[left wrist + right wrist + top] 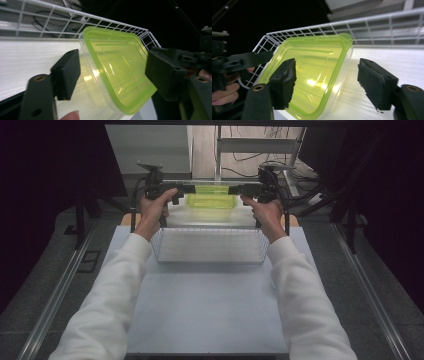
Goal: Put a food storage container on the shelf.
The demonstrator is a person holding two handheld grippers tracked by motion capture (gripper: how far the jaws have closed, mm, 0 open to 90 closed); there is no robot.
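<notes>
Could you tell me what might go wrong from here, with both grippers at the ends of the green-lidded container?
1. Both the left gripper and the right gripper stand open around the container, pads apart from it. If it is not yet resting in the far wire basket, it could drop or tip.
2. Drawing back carelessly, a jaw could catch the green lid rim and drag the container askew.
3. The left gripper could snag the basket's wires.
</notes>
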